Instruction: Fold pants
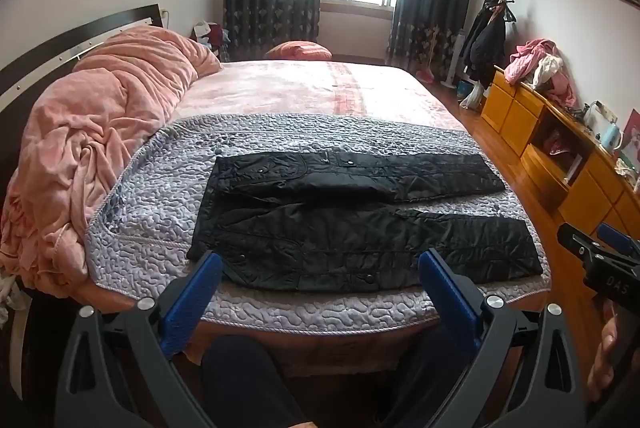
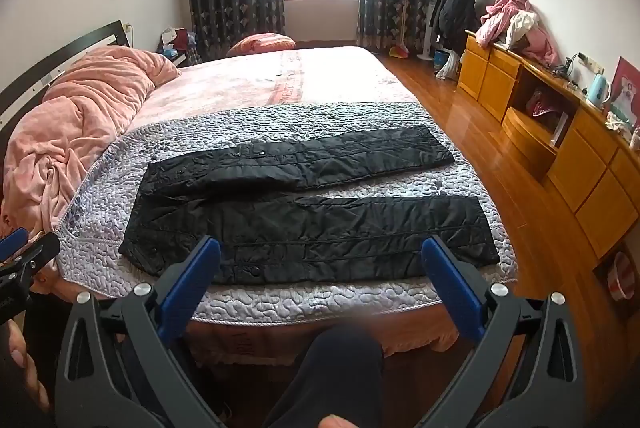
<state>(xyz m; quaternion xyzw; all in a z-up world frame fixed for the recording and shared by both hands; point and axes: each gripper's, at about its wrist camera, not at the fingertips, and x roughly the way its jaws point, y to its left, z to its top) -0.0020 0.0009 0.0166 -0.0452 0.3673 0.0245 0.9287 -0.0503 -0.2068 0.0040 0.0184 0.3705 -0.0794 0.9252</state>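
Observation:
Black quilted pants (image 1: 360, 216) lie flat on a grey quilted cover (image 1: 160, 196) at the near end of the bed, waist to the left, two legs spread apart toward the right. They also show in the right wrist view (image 2: 312, 204). My left gripper (image 1: 320, 268) is open and empty, held in front of the near edge of the bed, short of the pants. My right gripper (image 2: 320, 256) is open and empty, also in front of the near edge. The right gripper shows at the right edge of the left wrist view (image 1: 600, 260).
A pink crumpled blanket (image 1: 104, 132) lies along the left side of the bed by the dark headboard (image 1: 48, 48). A wooden dresser (image 2: 560, 148) with clothes on it stands along the right wall. Wood floor (image 2: 460, 116) runs between bed and dresser.

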